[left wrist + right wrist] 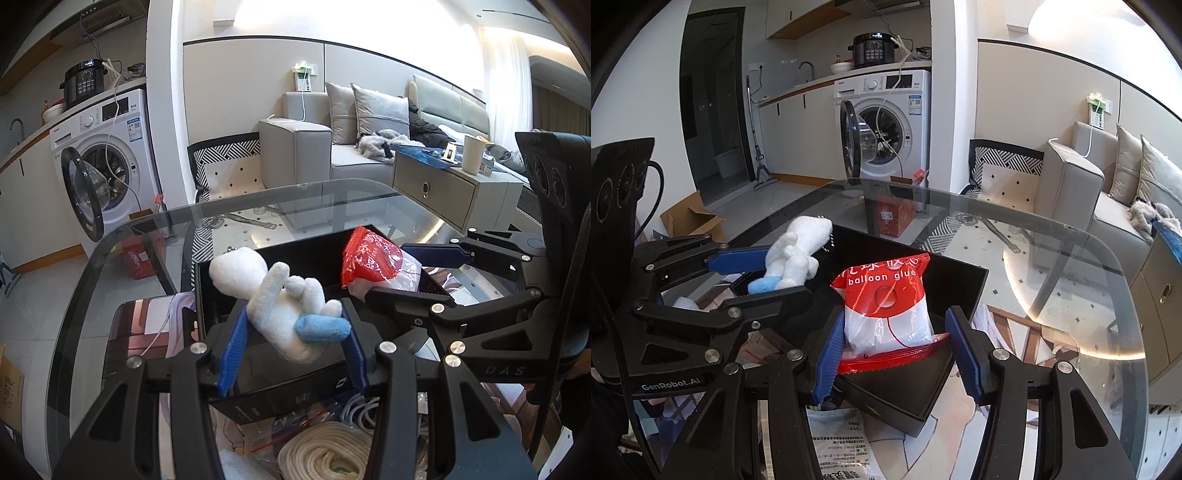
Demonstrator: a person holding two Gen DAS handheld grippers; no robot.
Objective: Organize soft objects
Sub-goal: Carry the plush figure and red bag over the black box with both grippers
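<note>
A white plush toy (269, 295) with a blue piece (325, 328) is clamped between the blue pads of my left gripper (293, 321), above the near wall of an open black box (314, 254). The right wrist view shows the same toy (798, 247) in the left gripper (768, 277) at the box's left side. My right gripper (897, 328) is shut on a red-and-clear "balloon glue" bag (886, 302), held over the inside of the black box (960, 269). From the left wrist, the bag (373, 258) and right gripper (391, 273) hang at the box's right.
The box stands on a round glass table (1071, 258). Coiled white cables (325, 450) and a printed packet (842, 443) lie near the front edge. Beyond the table are a washing machine (886, 129) with its door open, a grey sofa (314, 147) and a low cabinet (443, 184).
</note>
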